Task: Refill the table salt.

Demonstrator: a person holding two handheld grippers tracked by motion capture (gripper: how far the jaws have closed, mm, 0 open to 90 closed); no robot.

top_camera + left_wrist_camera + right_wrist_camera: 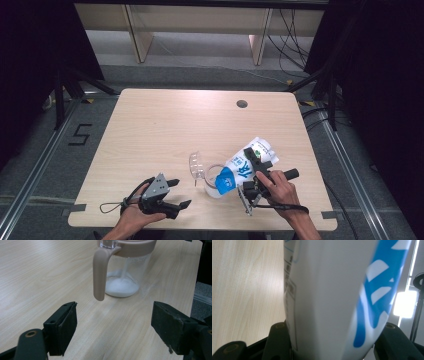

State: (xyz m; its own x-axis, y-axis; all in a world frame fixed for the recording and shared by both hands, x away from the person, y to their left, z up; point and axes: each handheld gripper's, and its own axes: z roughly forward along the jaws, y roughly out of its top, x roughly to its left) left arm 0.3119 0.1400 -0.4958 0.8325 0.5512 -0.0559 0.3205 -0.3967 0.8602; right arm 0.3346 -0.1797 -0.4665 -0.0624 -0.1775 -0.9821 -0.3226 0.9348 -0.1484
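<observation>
Your right claw (256,172) is clamped on one white plastic bag with blue lettering and a green mark (245,167), both jaws pressed against its sides in the right gripper view, where the bag (324,295) fills the gap between them. The bag is tipped over toward the left, its blue lower end down over the mouth of one clear plastic jug with a tan rim and tan handle (212,177), its white end raised to the far right. The jug stands near the middle of the near half of the pale wooden tabletop (165,125). In the left gripper view the jug (125,272) holds a low heap of white grains, and its handle points toward you. Your left claw (175,195) is released, jaws wide apart with nothing between them, resting near the left near edge, well apart from the jug.
</observation>
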